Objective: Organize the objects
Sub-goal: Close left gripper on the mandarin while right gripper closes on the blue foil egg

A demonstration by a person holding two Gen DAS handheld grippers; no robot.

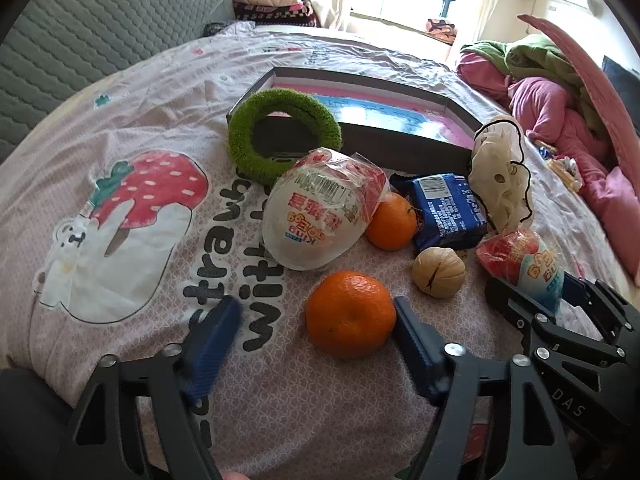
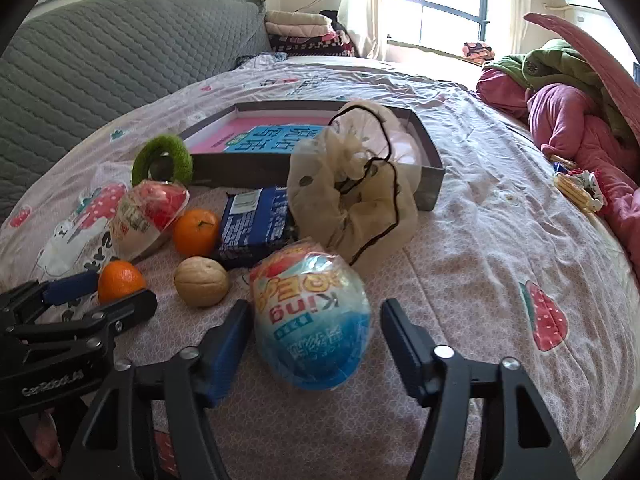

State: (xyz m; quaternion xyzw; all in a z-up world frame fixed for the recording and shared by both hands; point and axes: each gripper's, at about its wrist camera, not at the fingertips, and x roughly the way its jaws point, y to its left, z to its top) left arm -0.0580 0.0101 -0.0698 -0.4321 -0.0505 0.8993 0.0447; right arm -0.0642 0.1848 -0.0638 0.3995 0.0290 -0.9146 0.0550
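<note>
Bed: pink printed sheet (image 1: 140, 128) with a strawberry picture, grey quilted headboard behind, bright window beyond.
Left gripper (image 1: 316, 320): jaws apart around the near orange (image 1: 350, 314); right pad touches its side, left pad stands clear.
Right gripper (image 2: 314, 320): jaws apart around the blue wrapped egg (image 2: 314, 320); left pad just beside the wrapper, right pad clear of it.
Near the orange: walnut (image 1: 438, 272) to its right, red wrapped egg (image 1: 316, 220) behind it.
Further back: second orange (image 1: 390, 222) touching the red wrapped egg, blue snack packet (image 1: 448, 208), cream scrunchie (image 2: 352, 196), green ring (image 1: 280, 136).
Box (image 1: 400, 142): shallow dark tray with pink and blue lining, behind the cluster; the green ring leans on its front wall.
</note>
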